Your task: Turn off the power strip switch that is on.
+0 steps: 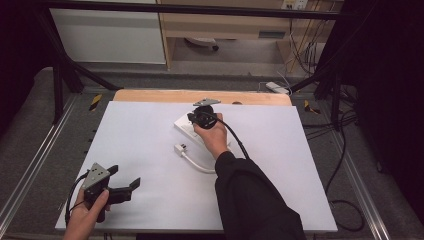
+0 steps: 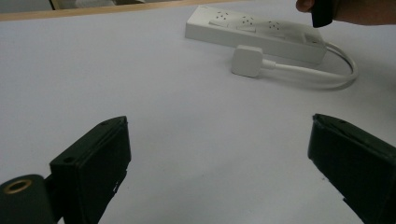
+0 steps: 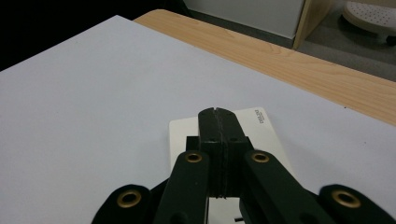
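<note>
Left gripper (image 1: 120, 181) held near front-left corner of table (image 1: 145, 150), jaws spread wide, nothing between them. Plug (image 1: 179, 149) seen lying free near table middle, white cable (image 1: 197, 165) curving back to power strip (image 1: 184, 126). Power strip placed toward far edge, just beside wooden border. Right gripper (image 3: 218, 122) set over strip's end, jaws pressed together, nothing clamped. Step judged: pressing on strip. Closed tips best kept vertical, centred, pressure light so strip not skidded.

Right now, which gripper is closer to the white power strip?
The right gripper. It is over the power strip with its jaws shut. The left gripper is far away at the near left corner of the table, jaws open.
</note>
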